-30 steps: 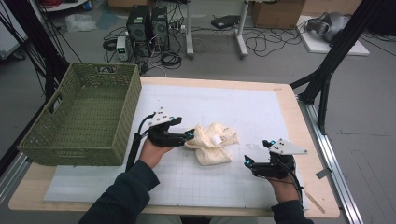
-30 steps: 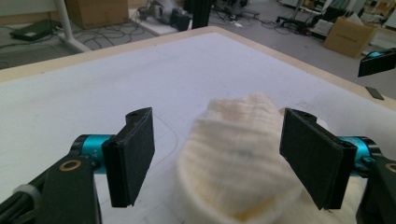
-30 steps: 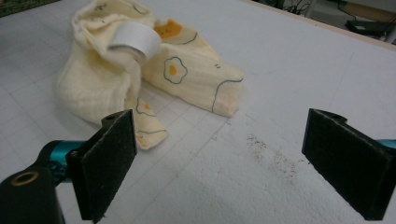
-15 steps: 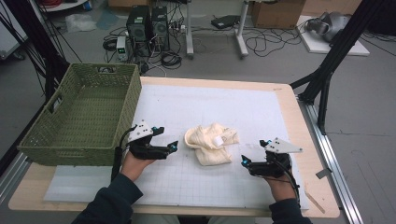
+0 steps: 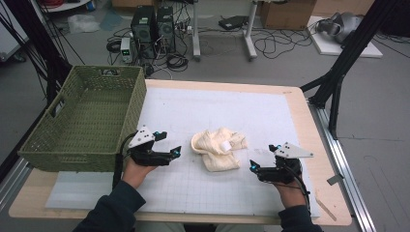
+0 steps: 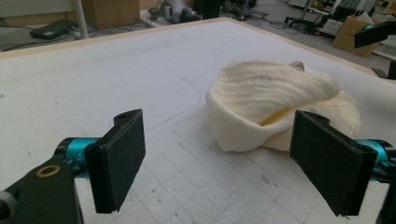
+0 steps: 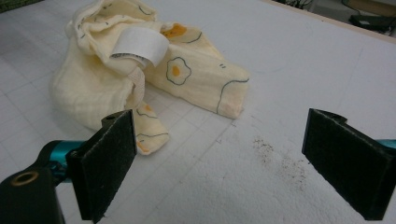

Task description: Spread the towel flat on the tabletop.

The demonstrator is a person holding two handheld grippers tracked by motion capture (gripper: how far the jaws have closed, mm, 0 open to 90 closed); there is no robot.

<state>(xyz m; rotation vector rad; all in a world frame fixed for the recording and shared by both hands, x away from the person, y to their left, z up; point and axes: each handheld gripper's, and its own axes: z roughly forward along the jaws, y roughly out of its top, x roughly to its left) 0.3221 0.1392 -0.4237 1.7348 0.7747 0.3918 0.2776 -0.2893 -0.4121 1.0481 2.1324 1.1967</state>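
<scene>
Cables, computer towers and boxes clutter the grey floor beyond a wooden tabletop (image 5: 309, 121) covered by a white gridded mat (image 5: 232, 116). Near the middle of that mat lies a crumpled cream cloth (image 5: 219, 147), printed with fried-egg shapes and bearing a curled white label (image 7: 139, 45); it rests loose on the mat, with neither gripper touching it.

At about nine o'clock from the cloth, in the high view, the left gripper (image 5: 165, 143) sits in the person's left hand (image 5: 137, 170), pointing toward the cloth but apart from it. Its jaws have just been opening and stand wide and released, with nothing between them; the left gripper view shows the cloth ahead, beyond the right-hand pad.

At about four o'clock from the cloth, the right gripper (image 5: 261, 157) rests low over the mat, jaws also spread wide and empty; the cloth lies off beyond its left pad.

Farther out, at nine o'clock past the left gripper, a green woven basket (image 5: 38, 145) stands on the tabletop's edge.
</scene>
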